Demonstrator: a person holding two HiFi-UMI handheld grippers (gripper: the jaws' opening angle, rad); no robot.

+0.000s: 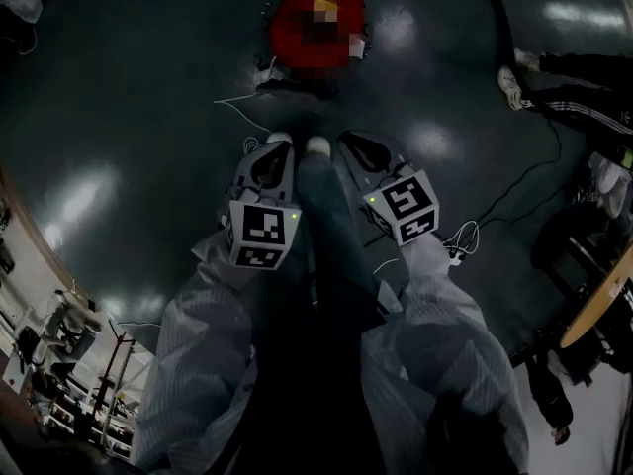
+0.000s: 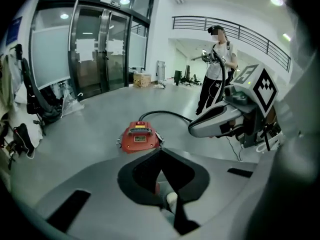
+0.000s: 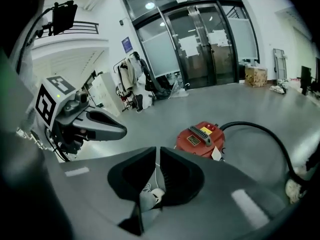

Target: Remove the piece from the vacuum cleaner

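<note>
The red vacuum cleaner (image 1: 316,23) sits on the dark floor ahead of my feet, its black hose (image 1: 499,18) curving away to the right. It also shows in the left gripper view as the vacuum cleaner (image 2: 140,136) and in the right gripper view as the vacuum cleaner (image 3: 201,138), with a grey handle on top. My left gripper (image 1: 274,148) and right gripper (image 1: 350,139) hang side by side in front of my legs, well short of the machine. Both pairs of jaws meet with nothing between them: left gripper (image 2: 161,153), right gripper (image 3: 156,151).
A person (image 2: 217,69) stands on the far side of the hose, legs at the right (image 1: 574,87). White cables (image 1: 465,236) lie on the floor to my right. A wooden table edge (image 1: 603,300) is at the right. Glass doors (image 3: 210,39) and a coat rack (image 3: 132,79) stand behind.
</note>
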